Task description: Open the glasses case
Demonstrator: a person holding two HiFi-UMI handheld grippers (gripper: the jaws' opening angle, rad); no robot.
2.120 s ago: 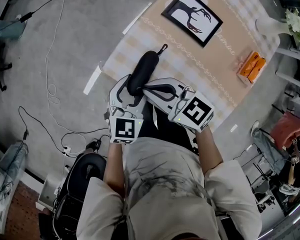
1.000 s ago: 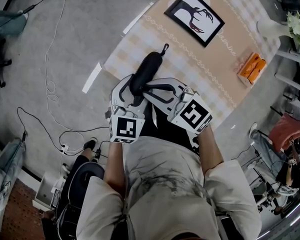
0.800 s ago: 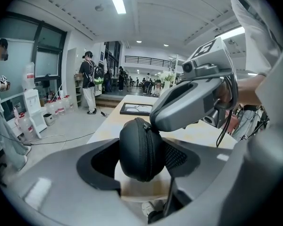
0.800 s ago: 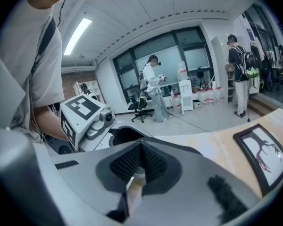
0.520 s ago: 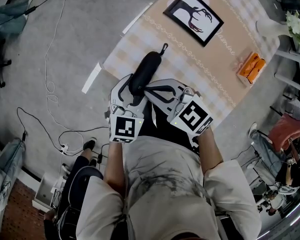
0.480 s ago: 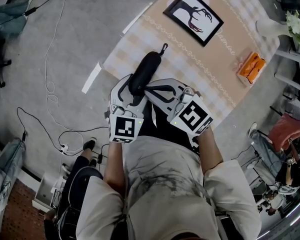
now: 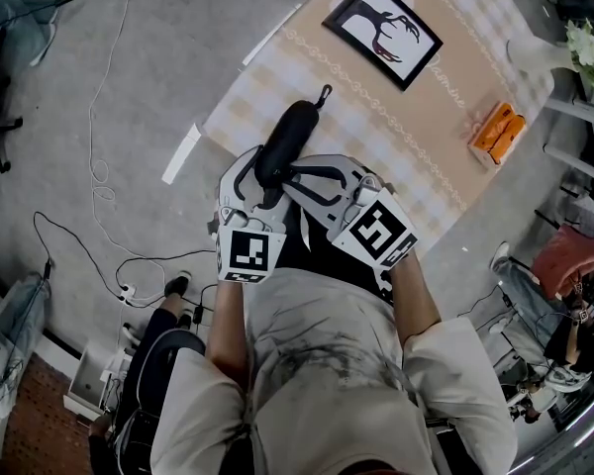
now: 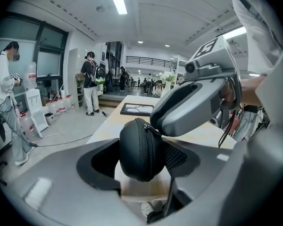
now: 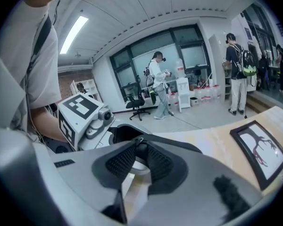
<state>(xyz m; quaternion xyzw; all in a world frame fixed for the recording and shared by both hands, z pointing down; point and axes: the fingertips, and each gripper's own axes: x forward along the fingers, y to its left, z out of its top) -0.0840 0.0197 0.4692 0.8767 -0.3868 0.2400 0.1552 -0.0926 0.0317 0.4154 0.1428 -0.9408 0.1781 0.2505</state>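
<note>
The black case lies on the counter near its left corner, its long axis running away from the person and its near end at the counter's edge. The left claw grips that near end: its two pads press the rounded sides of the case, with the zip line running up the middle between them. The right claw comes in from the right and crosses in front of the left. Its jaws stand narrow, their tips pinched on the small metal zip pull at the top of the case's end. The two claws touch or nearly touch there. A short loop sticks out from the case's far end. Farther along the counter lie a framed picture and, well apart to the right, an orange pack.
</note>
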